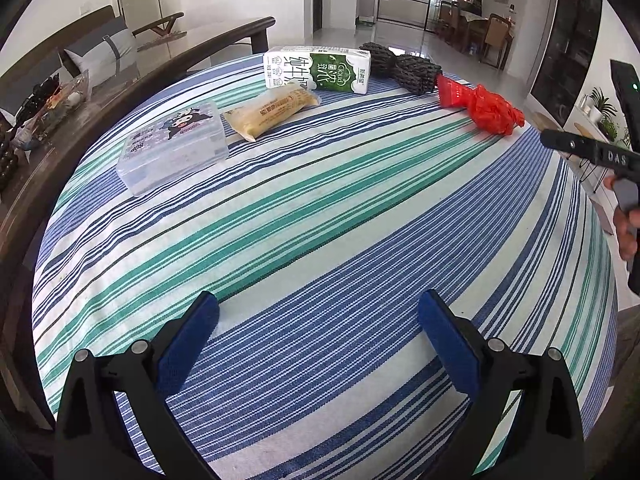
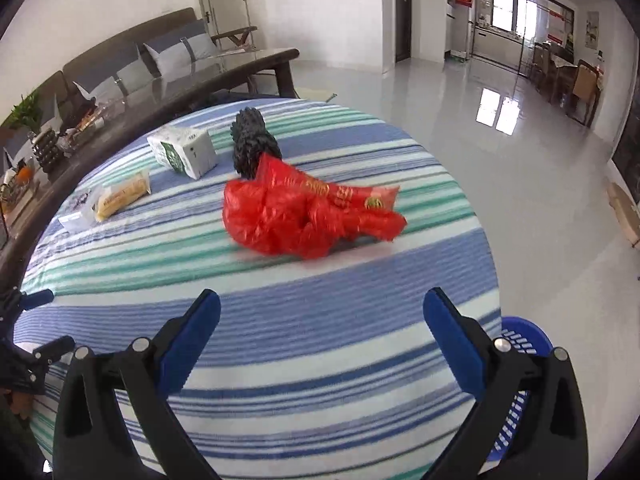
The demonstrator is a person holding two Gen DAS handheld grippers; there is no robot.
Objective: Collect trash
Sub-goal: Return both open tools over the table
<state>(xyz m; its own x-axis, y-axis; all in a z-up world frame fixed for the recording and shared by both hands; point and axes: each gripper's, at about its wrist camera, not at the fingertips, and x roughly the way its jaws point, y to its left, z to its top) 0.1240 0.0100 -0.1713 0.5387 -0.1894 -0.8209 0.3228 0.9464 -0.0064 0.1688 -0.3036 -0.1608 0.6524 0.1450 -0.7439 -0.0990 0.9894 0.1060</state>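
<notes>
**Trash awaits pickup on striped tabletop**

The right gripper [image 2: 322, 312], fingers spread wide and empty, faces the crumpled red plastic bag [image 2: 308, 216], likely first bound for the blue basket [image 2: 524, 338] beside the tabletop [image 2: 320, 360]. The left gripper [image 1: 318, 316] hangs open.

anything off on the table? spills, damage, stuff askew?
No spills. The milk carton lies on its side on the striped cloth, and the red plastic bag sits crumpled beside the black mesh roll. Both grippers are open and empty.
</notes>
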